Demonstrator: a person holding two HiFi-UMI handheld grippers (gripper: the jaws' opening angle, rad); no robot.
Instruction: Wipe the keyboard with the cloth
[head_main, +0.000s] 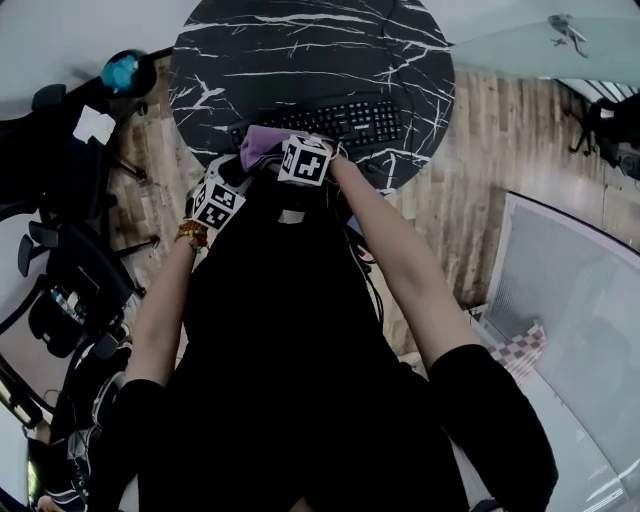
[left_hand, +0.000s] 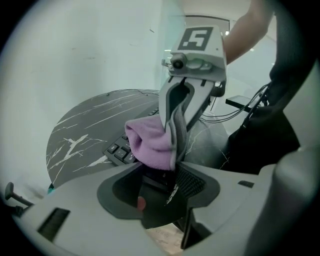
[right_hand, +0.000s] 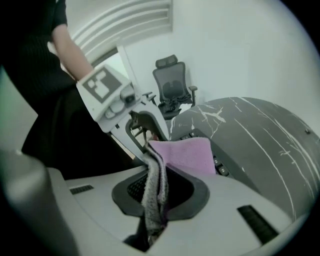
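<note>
Jaws of the right gripper (right_hand: 156, 172) are clamped on the purple cloth (right_hand: 187, 155), held above the keyboard's (head_main: 350, 122) near left end. Left gripper (left_hand: 160, 172) jaws stand apart, the cloth's lower fold at their mouth, beside the keyboard's near edge.

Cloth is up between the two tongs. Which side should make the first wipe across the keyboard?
Right. The right tongs are shut on the cloth, with the keyboard just beyond. The left tongs stand apart, clamping nothing.
</note>
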